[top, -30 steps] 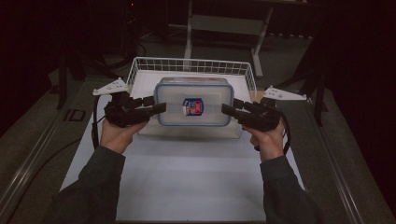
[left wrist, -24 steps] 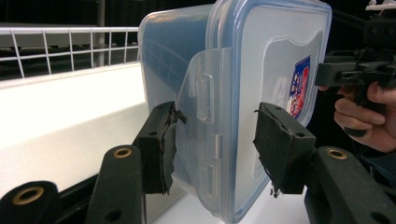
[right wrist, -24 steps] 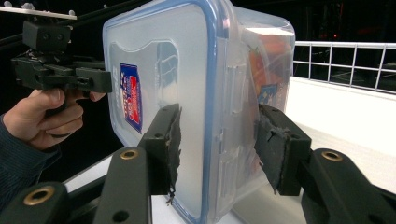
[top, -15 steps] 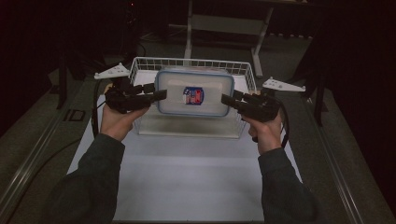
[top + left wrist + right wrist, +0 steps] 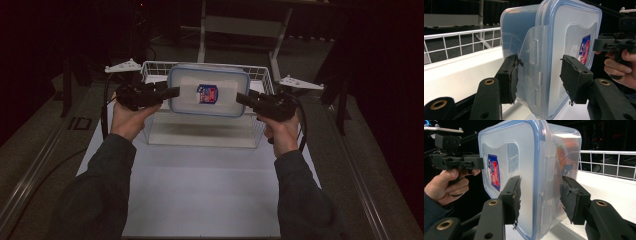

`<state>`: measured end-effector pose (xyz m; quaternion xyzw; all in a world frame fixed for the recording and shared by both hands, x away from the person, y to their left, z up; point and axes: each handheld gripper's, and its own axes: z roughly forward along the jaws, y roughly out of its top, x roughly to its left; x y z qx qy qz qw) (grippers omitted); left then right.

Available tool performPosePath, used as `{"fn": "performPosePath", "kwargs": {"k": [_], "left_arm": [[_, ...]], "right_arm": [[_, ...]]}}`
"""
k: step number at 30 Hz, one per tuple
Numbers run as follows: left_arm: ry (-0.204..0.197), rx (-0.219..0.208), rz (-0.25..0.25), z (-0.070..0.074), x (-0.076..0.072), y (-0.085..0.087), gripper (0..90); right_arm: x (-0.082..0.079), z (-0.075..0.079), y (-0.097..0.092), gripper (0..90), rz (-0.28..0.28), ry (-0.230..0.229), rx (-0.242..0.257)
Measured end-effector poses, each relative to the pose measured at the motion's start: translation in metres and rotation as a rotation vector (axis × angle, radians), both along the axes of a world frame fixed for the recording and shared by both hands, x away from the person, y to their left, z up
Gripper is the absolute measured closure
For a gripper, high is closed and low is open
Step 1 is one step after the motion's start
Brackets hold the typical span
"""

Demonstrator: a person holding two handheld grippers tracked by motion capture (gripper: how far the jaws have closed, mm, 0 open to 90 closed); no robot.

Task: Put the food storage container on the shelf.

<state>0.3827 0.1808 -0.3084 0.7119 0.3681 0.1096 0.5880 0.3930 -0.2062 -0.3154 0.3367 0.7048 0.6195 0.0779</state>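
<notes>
Two grippers, lidded container (image 5: 208, 92) (contents unclear), wire basket (image 5: 260, 75)

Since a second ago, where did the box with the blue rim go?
Both grippers carried the lidded box away from the person, so it now hangs over the white wire basket instead of in front of it. The left gripper and right gripper kept their hold on its two short ends. The basket stayed in place on the white table.

A white table (image 5: 200, 200) fills the lower middle; dark floor (image 5: 45, 135) flanks it, a pale metal stand (image 5: 240, 25) at top.
</notes>
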Motion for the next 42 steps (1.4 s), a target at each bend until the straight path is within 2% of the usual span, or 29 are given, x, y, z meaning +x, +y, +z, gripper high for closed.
{"fn": "performPosePath", "kwargs": {"k": [6,11,15,19,23,31,36,39,41,42], "left_arm": [[0.036,-0.012,0.018,-0.01,0.014,0.004,48.8],[0.056,-0.015,0.033,-0.017,0.019,0.004,48.6],[0.06,-0.023,0.038,-0.017,0.021,0.005,48.6],[0.085,-0.049,0.06,-0.017,0.023,0.004,48.5],[0.089,-0.06,0.078,-0.018,0.024,0.003,48.4],[0.101,-0.079,0.104,-0.018,0.026,0.002,48.4],[0.123,-0.115,0.126,-0.019,0.029,0.002,48.5],[0.115,-0.106,0.139,-0.018,0.028,-0.001,49.0],[0.111,-0.094,0.164,-0.019,0.028,-0.004,49.2],[0.115,-0.107,0.171,-0.019,0.029,-0.005,49.0]], "right_arm": [[0.015,-0.007,0.006,51.7,-0.007,0.043,-0.01],[0.023,-0.015,0.008,51.5,-0.013,0.079,-0.011],[0.025,-0.016,0.008,51.5,-0.017,0.083,-0.001],[0.03,-0.015,0.008,51.5,-0.024,0.115,0.02],[0.034,-0.015,0.008,51.4,-0.035,0.145,0.039],[0.039,-0.012,0.01,51.0,-0.059,0.171,0.038],[0.04,-0.013,0.011,50.3,-0.08,0.168,0.045],[0.041,-0.012,0.013,52.2,-0.116,0.163,0.031],[0.041,-0.011,0.016,57.3,-0.148,0.153,-0.034],[0.042,-0.012,0.019,55.0,-0.159,0.155,-0.063]]}}
